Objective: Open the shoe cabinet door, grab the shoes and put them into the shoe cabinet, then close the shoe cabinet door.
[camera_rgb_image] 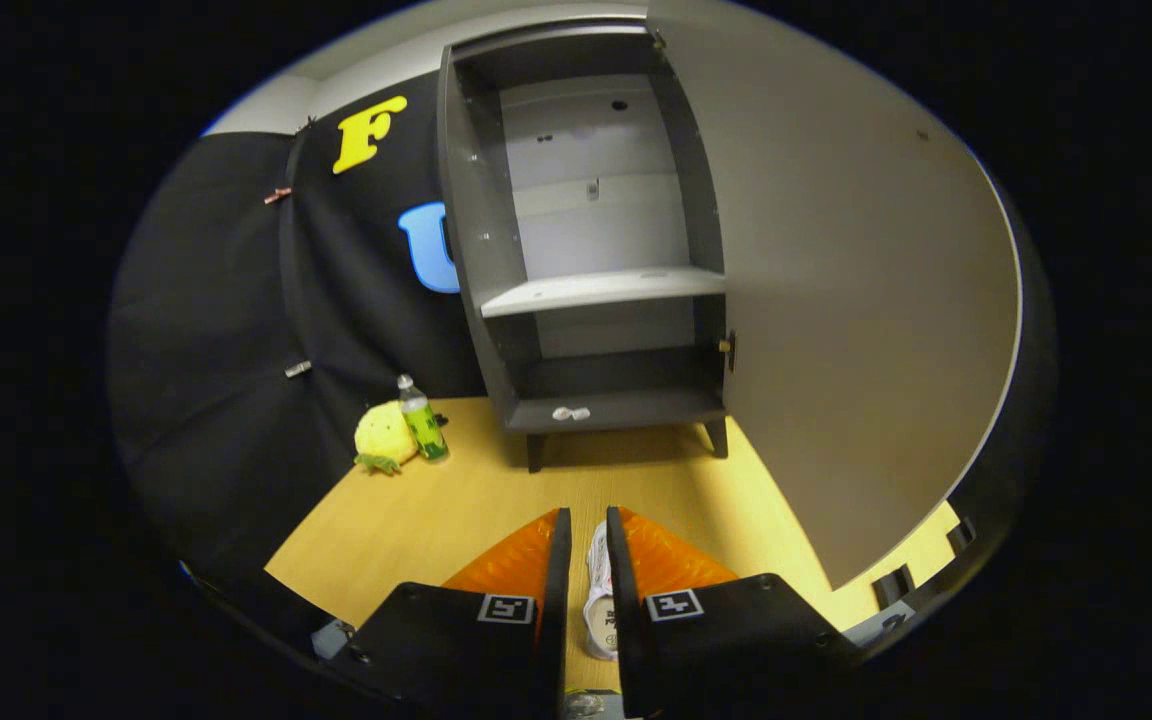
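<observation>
The grey shoe cabinet (481,250) stands on short legs on the wooden floor, beyond my fingers. Its door (836,300) is swung wide open to the right. Inside, a pale shelf (601,290) sits at mid height, with a dark bottom compartment (616,385) below it; both look bare. My gripper (587,515) is low over the floor, a good way short of the cabinet. Its fingers stand close together, pressing on a white shoe (599,585), of which a narrow strip shows between them.
A yellow plush toy (381,437) and a green bottle (423,422) stand on the floor left of the cabinet, against the black cloth wall. Two small white discs (571,413) sit on the cabinet's bottom front edge. Wooden floor (456,500) lies between me and the cabinet.
</observation>
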Motion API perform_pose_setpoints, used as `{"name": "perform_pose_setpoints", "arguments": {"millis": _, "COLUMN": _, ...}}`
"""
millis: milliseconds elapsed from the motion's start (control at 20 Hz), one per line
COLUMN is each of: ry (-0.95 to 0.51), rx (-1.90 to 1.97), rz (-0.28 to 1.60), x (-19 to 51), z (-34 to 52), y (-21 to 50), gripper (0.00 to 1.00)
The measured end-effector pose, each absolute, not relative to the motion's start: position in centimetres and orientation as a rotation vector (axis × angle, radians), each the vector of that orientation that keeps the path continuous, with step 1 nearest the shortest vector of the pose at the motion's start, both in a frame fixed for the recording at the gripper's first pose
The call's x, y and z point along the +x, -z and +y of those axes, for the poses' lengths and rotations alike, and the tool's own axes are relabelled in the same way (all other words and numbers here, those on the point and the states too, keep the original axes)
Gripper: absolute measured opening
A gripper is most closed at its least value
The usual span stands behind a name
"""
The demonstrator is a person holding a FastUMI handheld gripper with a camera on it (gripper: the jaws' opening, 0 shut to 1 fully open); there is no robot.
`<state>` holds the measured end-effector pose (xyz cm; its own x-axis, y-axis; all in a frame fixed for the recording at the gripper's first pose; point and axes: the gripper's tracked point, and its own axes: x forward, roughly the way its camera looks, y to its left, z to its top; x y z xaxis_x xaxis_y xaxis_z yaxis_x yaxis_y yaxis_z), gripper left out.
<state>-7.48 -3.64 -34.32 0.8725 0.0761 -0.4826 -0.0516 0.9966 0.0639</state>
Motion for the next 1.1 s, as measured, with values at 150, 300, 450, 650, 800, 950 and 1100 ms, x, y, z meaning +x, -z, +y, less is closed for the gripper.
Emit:
{"name": "perform_pose_setpoints", "arguments": {"millis": 150, "ry": -0.009, "rx": 0.005, "rz": 0.57, "x": -8.0, "z": -4.0, "y": 39.6, "gripper": 0.26}}
{"name": "perform_pose_setpoints", "arguments": {"millis": 300, "ry": 0.02, "rx": -0.009, "rz": 0.653, "x": -8.4, "z": -3.9, "y": 44.7, "gripper": 0.26}}
{"name": "perform_pose_setpoints", "arguments": {"millis": 450, "ry": 0.038, "rx": -0.009, "rz": 0.715, "x": -8.5, "z": -3.9, "y": 48.6, "gripper": 0.26}}
{"name": "perform_pose_setpoints", "arguments": {"millis": 650, "ry": 0.053, "rx": -0.009, "rz": 0.754, "x": -8.4, "z": -4.1, "y": 51.6, "gripper": 0.26}}
{"name": "perform_pose_setpoints", "arguments": {"millis": 800, "ry": 0.059, "rx": -0.015, "rz": 0.76, "x": -7.7, "z": -4.3, "y": 52.9, "gripper": 0.26}}
{"name": "perform_pose_setpoints", "arguments": {"millis": 950, "ry": 0.062, "rx": 0.006, "rz": 0.735, "x": -6.4, "z": -4.3, "y": 53.7, "gripper": 0.26}}
{"name": "perform_pose_setpoints", "arguments": {"millis": 1100, "ry": 0.068, "rx": -0.024, "rz": 0.723, "x": -5.2, "z": -4.6, "y": 54.5, "gripper": 0.26}}
